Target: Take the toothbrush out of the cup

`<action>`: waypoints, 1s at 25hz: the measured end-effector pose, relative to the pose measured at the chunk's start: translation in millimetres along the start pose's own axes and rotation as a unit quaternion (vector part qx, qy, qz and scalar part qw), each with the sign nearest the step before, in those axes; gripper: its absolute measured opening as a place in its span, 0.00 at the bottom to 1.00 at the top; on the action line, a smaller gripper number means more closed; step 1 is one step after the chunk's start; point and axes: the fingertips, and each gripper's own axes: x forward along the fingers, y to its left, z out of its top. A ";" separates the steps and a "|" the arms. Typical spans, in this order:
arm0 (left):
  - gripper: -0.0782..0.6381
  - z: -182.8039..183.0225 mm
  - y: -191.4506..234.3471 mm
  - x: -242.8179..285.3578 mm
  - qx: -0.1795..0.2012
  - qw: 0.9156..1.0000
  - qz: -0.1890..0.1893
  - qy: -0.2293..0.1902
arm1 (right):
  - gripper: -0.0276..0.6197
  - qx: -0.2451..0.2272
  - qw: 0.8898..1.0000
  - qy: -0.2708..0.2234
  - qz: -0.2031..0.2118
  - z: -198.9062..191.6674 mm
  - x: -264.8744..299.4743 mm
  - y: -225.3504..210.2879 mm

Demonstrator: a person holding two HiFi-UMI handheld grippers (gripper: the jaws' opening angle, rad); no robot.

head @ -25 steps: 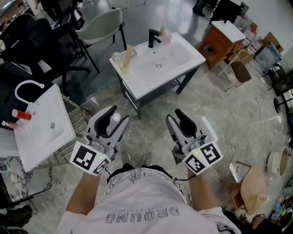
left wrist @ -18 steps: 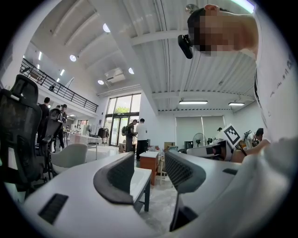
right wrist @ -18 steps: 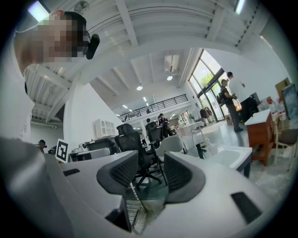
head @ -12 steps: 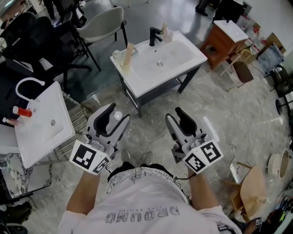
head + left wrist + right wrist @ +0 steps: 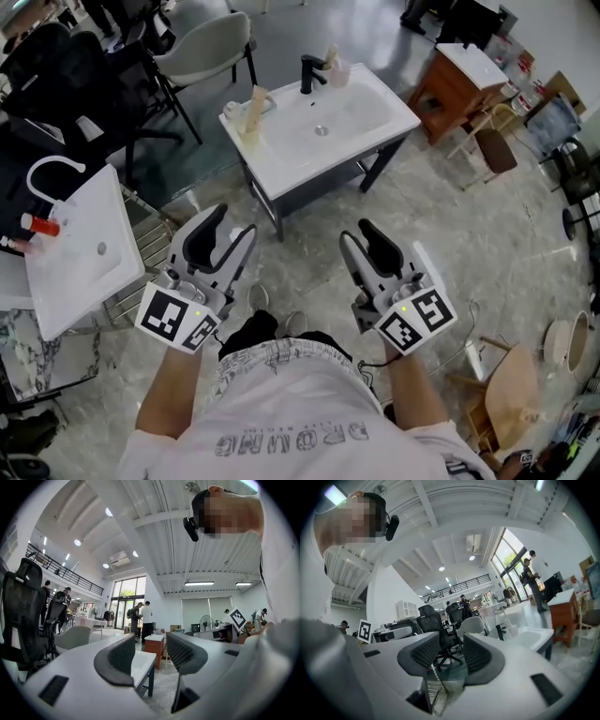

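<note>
Two grippers hang side by side above the floor, well apart from the washbasin. We read the left gripper point(image 5: 234, 220) as open: its jaws have just been opening, the ribbed black pads stand spread, and nothing lies between them. The right gripper point(image 5: 356, 234) is in the same condition: its jaws have just been opening, stand wide apart and hold nothing.

We locate the cup point(image 5: 337, 75) at the far edge of the white basin surface point(image 5: 375, 117), just beside the black faucet point(image 5: 312, 73). The toothbrush point(image 5: 330, 58), a tan stick, stands tilted in it. Neither gripper touches either one. We cannot identify a second tan upright item point(image 5: 253, 108) at the surface's left corner.

The surface is a smooth rectangular slab with a sunken bowl, on dark legs. The floor point(image 5: 487, 244) is polished grey stone with pale veining. A second white basin point(image 5: 84, 253) stands to the left, a brown wooden cabinet point(image 5: 450, 89) to the right, and a beige shell chair point(image 5: 202, 52) behind.
</note>
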 end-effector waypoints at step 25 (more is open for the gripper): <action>0.41 -22.5 102.1 85.7 -0.008 1.000 0.002 0.018 | 0.31 0.015 1.000 0.026 0.000 -1.7 115.0 -67.0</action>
